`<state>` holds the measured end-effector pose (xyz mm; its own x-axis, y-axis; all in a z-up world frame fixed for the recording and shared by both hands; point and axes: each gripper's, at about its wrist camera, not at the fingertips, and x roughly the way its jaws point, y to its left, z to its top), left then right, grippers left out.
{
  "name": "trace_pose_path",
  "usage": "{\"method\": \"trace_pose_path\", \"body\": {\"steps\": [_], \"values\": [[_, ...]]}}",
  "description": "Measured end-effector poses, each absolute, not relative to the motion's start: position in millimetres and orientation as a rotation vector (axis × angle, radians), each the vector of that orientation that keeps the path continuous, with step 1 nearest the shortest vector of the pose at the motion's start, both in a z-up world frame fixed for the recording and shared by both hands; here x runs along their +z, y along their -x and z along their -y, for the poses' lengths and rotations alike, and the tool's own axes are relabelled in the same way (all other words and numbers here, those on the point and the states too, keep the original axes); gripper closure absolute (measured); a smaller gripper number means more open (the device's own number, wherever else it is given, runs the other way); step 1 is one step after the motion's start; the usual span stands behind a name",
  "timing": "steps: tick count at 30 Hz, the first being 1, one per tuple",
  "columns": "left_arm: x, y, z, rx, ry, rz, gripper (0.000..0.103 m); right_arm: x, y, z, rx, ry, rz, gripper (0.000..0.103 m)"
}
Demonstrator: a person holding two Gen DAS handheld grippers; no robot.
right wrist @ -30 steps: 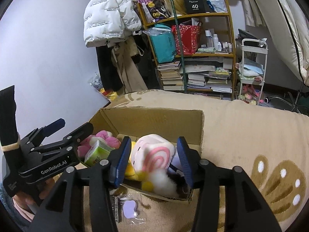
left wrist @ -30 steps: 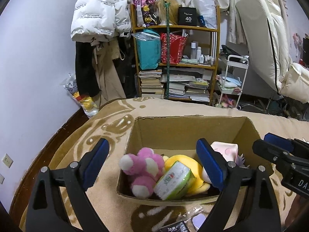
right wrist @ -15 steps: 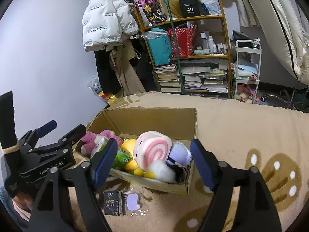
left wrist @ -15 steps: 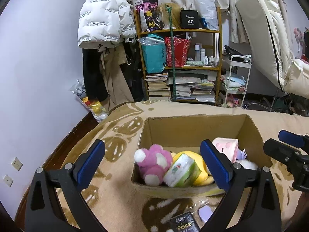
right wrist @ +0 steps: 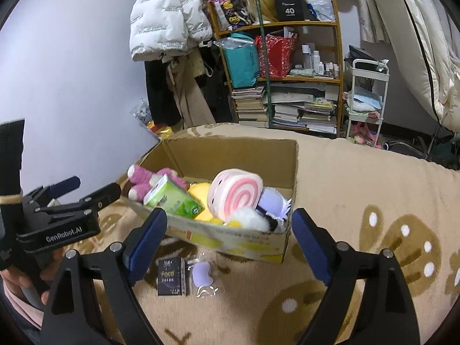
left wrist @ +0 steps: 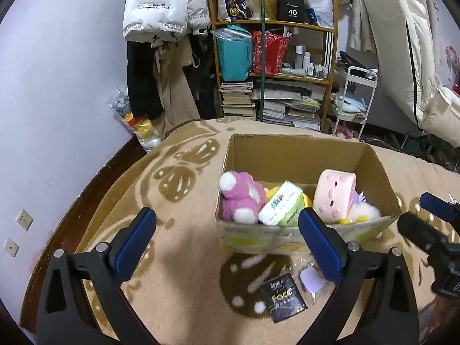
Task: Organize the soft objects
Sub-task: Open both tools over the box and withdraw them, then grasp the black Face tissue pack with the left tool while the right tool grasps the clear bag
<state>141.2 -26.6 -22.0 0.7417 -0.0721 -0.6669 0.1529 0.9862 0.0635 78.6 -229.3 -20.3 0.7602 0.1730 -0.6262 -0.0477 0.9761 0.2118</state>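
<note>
Sitting on the patterned blanket (right wrist: 359, 178), one cardboard box (right wrist: 230, 149) holds one pink plush toy (left wrist: 240, 198), one green tissue pack (right wrist: 172, 201), one pink swirl-roll cushion (right wrist: 234, 192), one yellow plush (right wrist: 201, 191) and one lilac plush (right wrist: 271, 202). Two flat packets lie just before it: one black (right wrist: 171, 276), one clear with a lilac shape (right wrist: 202, 273). The left gripper (left wrist: 227, 241) stands wide apart, empty; the right gripper (right wrist: 230, 238), also empty, is opening.

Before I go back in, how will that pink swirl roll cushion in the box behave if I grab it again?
The swirl cushion looks plush, so it will probably squash between the pads. It seems light for its bulk. It leans on the yellow toy and the purple toy, so lifting it may shift them in the box.
</note>
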Motion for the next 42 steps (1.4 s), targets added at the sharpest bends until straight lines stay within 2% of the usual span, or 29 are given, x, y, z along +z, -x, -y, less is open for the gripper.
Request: {"method": "trace_pose_path", "body": {"steps": [18,37,42], "values": [[-37.9,-122.9,22.3,-0.139,-0.097,-0.845,0.005,-41.1,-62.3,198.4,0.088,-0.068,-0.784,0.010],[-95.5,-155.2,43.5,-0.195,-0.121,-1.038,0.005,-91.3,-94.0,180.2,0.060,0.049,-0.965,0.010],[-108.4,-160.4,48.5,-0.207,-0.119,-1.082,0.005,-99.5,-97.6,178.7,0.069,0.052,-0.963,0.010]]}}
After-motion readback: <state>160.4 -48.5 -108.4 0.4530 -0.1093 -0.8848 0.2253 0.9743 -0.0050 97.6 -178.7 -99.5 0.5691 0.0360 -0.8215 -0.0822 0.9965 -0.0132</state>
